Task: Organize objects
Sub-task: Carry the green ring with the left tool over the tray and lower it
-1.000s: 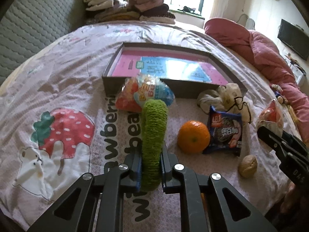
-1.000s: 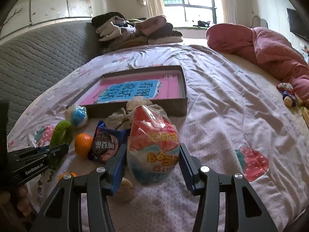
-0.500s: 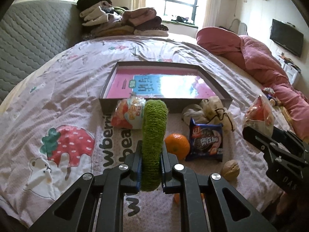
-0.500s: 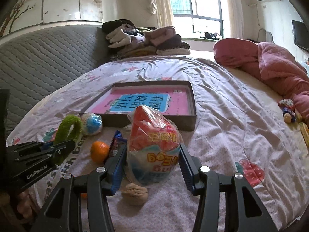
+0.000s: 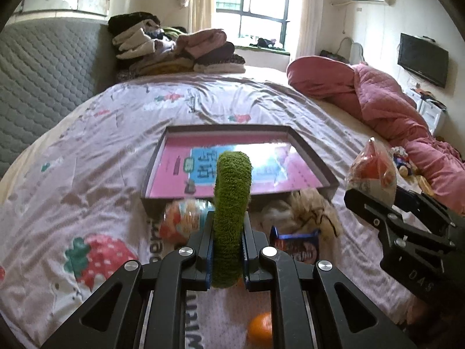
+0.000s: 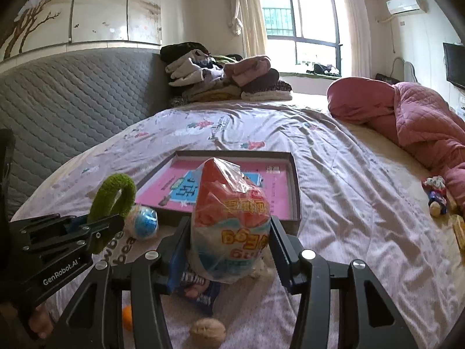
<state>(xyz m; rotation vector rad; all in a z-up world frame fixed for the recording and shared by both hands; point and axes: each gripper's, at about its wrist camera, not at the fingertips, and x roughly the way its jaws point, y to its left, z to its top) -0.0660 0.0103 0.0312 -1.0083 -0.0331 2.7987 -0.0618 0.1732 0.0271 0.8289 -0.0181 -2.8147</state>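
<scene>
Above bed [image 5: 87, 151], left tongs [image 5: 226, 250] pinch green ring [image 5: 232, 203]; right tongs [image 6: 229, 250] clasp snack bag [image 6: 229, 221].

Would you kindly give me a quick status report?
Left claw shut on green ring. Right claw shut on snack bag. Box ahead, path clear.

The green ring [image 5: 231, 218] looks fuzzy like cloth. The snack bag [image 6: 231, 224] is shiny, crinkly plastic. The bedsheet [image 5: 101, 151] is smooth cloth.

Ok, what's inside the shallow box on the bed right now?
The shallow box holds only a pink sheet with a blue printed panel lying flat on its bottom. The green fuzzy ring and snack bag cover part of the floor in both views.
</scene>
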